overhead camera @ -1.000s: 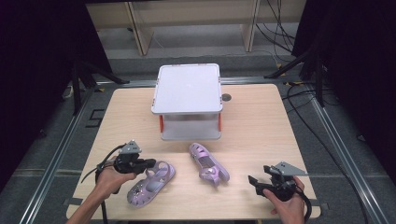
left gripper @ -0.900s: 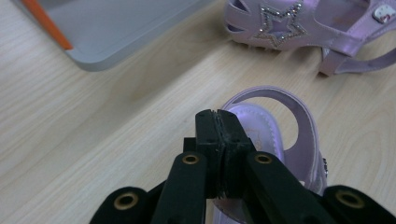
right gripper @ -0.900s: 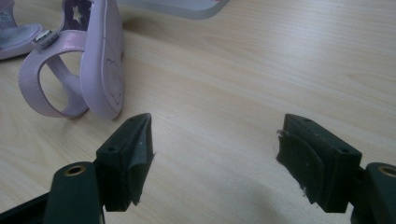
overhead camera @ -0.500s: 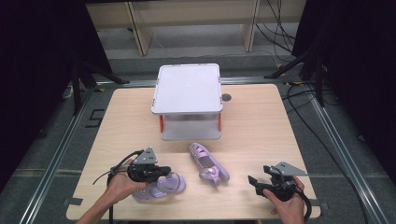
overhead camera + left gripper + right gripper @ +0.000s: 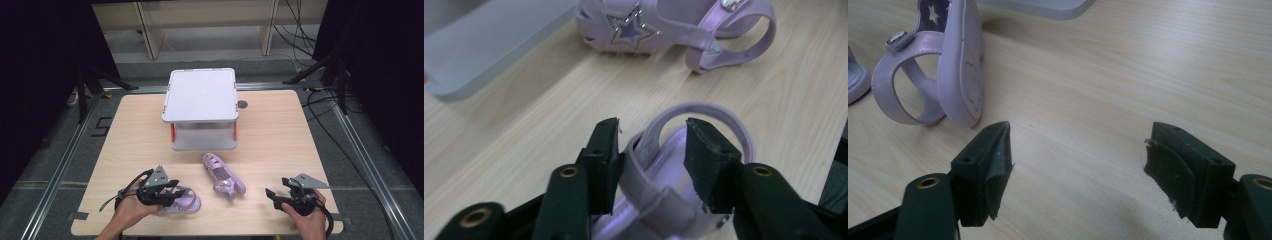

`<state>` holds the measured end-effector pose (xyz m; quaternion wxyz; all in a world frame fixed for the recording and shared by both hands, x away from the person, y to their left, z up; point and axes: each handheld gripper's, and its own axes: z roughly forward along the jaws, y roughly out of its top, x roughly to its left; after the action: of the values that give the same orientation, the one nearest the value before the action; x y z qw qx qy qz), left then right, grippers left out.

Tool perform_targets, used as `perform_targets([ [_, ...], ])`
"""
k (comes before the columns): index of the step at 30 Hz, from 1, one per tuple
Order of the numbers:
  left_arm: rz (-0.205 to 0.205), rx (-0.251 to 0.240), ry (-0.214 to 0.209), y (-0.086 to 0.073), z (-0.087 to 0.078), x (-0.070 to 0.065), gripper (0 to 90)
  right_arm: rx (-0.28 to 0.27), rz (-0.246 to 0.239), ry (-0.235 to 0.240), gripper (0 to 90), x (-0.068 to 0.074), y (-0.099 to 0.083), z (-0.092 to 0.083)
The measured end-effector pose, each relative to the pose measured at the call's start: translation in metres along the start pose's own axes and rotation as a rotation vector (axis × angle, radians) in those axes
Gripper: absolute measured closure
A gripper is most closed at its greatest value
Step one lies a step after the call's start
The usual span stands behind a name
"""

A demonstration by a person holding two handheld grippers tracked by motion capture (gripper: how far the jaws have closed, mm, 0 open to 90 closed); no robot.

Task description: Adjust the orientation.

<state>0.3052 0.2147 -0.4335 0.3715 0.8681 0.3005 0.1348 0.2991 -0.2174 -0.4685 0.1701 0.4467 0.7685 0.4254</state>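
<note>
Two lilac child's sandals lie on the wooden table [image 5: 280, 130]. The near-left sandal [image 5: 185, 202] sits at my left gripper [image 5: 172, 194]. In the left gripper view its heel strap [image 5: 714, 109] loops between the jaws of the left gripper [image 5: 651, 135], which have just been opening; the pads no longer pinch it. The other sandal [image 5: 223, 176], with a star on its toe [image 5: 629, 31], lies on its side near the table's middle. My right gripper [image 5: 272, 193] rests open at the front right, nothing between its fingers [image 5: 1080, 145], with that sandal [image 5: 960, 60] off to its left.
A white lidded plastic box [image 5: 202, 97] with orange latches stands at the table's middle back; its edge [image 5: 489, 45] shows in the left gripper view. A small dark round spot [image 5: 242, 104] sits right of the box. Metal rails run along both sides of the table.
My left gripper has slid the near-left sandal to the right, toward the other sandal, and its jaws have come apart off the strap. The right gripper has stayed put.
</note>
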Motion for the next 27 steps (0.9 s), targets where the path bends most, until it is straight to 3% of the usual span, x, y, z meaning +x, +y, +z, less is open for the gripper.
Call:
perform_targets([
  [3, -0.051, -0.007, 0.026, -0.006, -0.005, -0.002, 47.9, -0.002, -0.013, 0.0, 26.3, 0.0, 0.0, 0.0],
  [7, -0.052, 0.001, 0.035, -0.011, -0.008, -0.007, 47.5, 0.0, -0.012, -0.004, 26.3, 0.0, 0.0, 0.0],
  [12, -0.012, 0.02, 0.052, -0.016, -0.02, -0.008, 46.3, 0.002, -0.005, 0.002, 26.3, 0.001, 0.0, 0.0],
  [15, -0.025, 0.018, 0.062, -0.024, -0.026, -0.01, 45.1, 0.001, -0.012, -0.002, 26.4, 0.0, 0.0, 0.0],
  [17, 0.011, 0.029, 0.078, -0.029, -0.032, -0.01, 45.4, 0.006, -0.011, -0.001, 26.3, 0.001, 0.0, 0.0],
  [19, -0.004, 0.013, 0.079, -0.034, -0.035, -0.013, 46.6, 0.007, 0.004, 0.0, 26.3, 0.003, 0.0, 0.001],
  [20, 0.004, 0.006, 0.081, -0.036, -0.036, -0.012, 46.6, 0.0, -0.019, -0.001, 26.3, 0.001, 0.0, 0.001],
  [21, 0.022, 0.029, 0.085, -0.037, -0.04, -0.011, 46.8, 0.001, -0.019, -0.002, 26.3, 0.001, 0.0, 0.001],
  [25, -0.011, 0.009, 0.076, -0.044, -0.045, -0.009, 46.5, 0.001, -0.01, 0.005, 26.3, 0.002, 0.0, 0.001],
  [27, 0.006, 0.016, 0.081, -0.046, -0.048, -0.008, 46.8, 0.001, -0.009, 0.004, 26.3, 0.002, 0.0, 0.001],
])
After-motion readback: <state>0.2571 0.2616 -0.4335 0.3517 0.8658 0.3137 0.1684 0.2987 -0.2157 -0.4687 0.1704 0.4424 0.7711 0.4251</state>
